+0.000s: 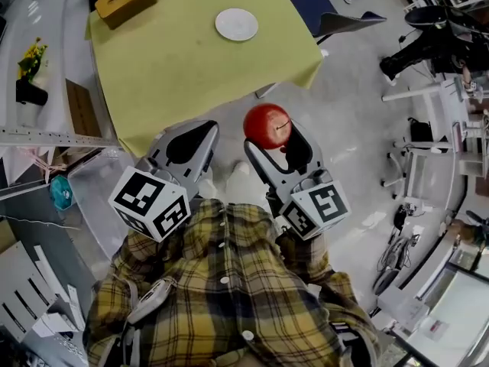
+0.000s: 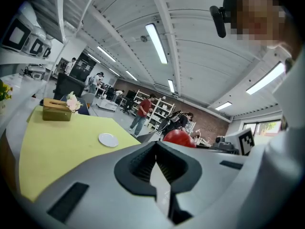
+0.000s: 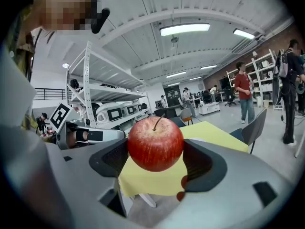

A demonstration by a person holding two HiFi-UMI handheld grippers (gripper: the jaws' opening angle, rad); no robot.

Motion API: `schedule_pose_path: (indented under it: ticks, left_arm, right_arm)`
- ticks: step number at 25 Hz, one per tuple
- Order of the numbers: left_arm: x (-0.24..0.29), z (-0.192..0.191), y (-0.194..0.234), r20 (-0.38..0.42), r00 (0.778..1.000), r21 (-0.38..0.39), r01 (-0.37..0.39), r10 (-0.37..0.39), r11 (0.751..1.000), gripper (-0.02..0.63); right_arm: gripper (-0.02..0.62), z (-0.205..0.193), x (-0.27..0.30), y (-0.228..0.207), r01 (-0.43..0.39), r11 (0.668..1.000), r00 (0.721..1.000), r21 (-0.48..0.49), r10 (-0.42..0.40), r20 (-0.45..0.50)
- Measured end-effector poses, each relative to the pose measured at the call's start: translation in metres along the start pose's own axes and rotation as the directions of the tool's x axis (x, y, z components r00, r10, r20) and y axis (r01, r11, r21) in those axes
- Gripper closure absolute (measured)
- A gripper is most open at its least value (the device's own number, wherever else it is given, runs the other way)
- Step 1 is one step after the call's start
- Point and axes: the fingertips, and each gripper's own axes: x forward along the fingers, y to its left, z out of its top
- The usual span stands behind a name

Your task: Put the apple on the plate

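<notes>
Head view: right gripper point(image 1: 270, 134) pinches the apple point(image 1: 267, 125), held in the air over the floor just off the near edge of the table point(image 1: 191, 75). Left gripper point(image 1: 195, 134) is just beside it, jaws pressed together, empty. Plate point(image 1: 236, 24) sits on the table's far side, well apart from the apple. Box point(image 1: 124, 2) at the far corner.

Left gripper view: jaws meet, nothing between. Plate point(image 2: 108, 139) lies bare on the table point(image 2: 52, 147); apple point(image 2: 179, 137) shows past the jaws.

Right gripper view: apple point(image 3: 155, 143) is clamped between both pads, stem up, with the table point(image 3: 209, 131) behind.
</notes>
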Motion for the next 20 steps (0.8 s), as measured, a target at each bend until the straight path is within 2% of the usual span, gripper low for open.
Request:
schedule_pose_path:
  ticks: [5, 12, 20]
  left_arm:
    - [0.027, 0.007, 0.013, -0.001, 0.999, -0.01, -0.037, 0.037, 0.999, 0.598]
    - [0.078, 0.034, 0.031, 0.052, 0.993, -0.01, -0.109, 0.109, 0.994, 0.598]
    - [0.161, 0.063, 0.026, 0.145, 0.966, -0.034, -0.211, 0.214, 0.977, 0.598]
  right_arm:
    - [0.244, 0.003, 0.018, -0.029, -0.023, 1.0, 1.0, 0.011, 0.023, -0.017]
    - [0.244, 0.026, 0.052, -0.079, -0.099, 0.995, 0.995, -0.017, 0.098, -0.032]
    - [0.244, 0.062, 0.072, -0.162, -0.222, 0.973, 0.974, -0.062, 0.218, -0.064]
